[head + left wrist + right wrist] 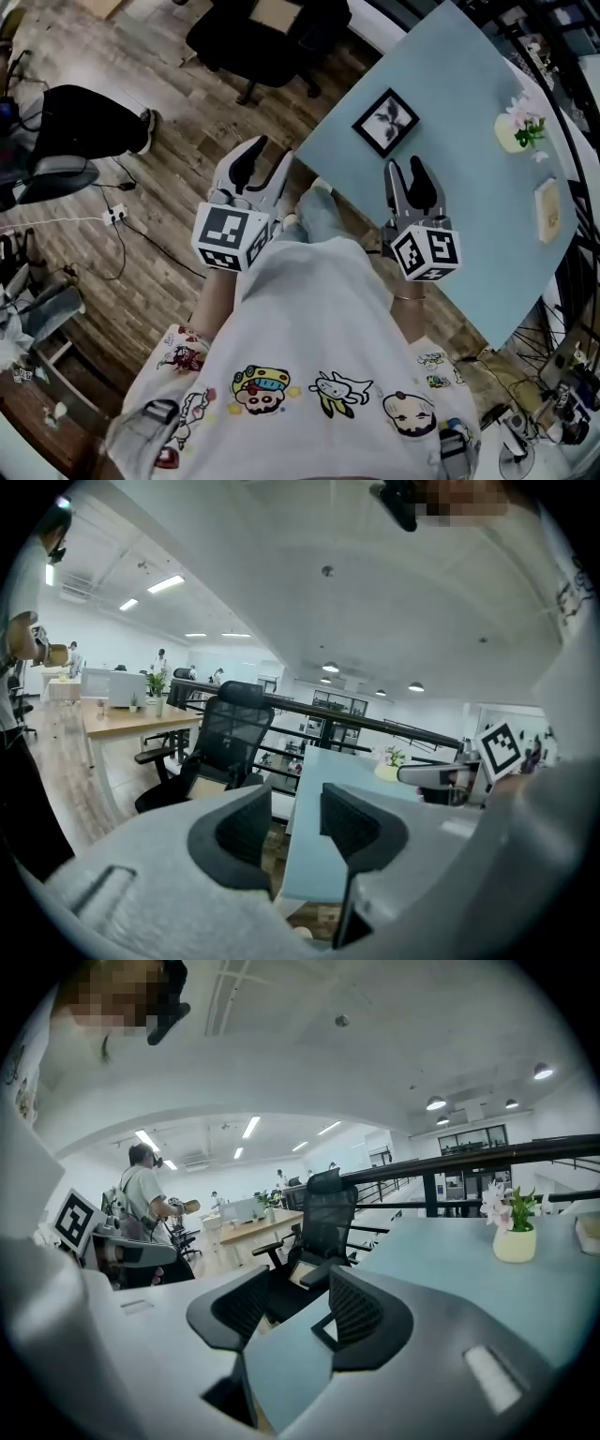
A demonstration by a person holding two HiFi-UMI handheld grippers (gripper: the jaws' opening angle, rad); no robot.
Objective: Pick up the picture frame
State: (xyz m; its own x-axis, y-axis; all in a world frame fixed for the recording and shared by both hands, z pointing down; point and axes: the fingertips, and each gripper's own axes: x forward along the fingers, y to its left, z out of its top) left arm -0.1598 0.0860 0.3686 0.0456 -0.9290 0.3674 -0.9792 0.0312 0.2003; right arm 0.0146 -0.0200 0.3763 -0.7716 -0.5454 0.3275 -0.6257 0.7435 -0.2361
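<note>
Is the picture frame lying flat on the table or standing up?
Lying flat: the picture frame shows its whole face to the downward-looking head view, resting on the table near its corner.

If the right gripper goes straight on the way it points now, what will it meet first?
Probably the picture frame on the table: it lies ahead of the right gripper, whose jaws are open and empty. Depth is unclear, so it may touch the table top first.
</note>
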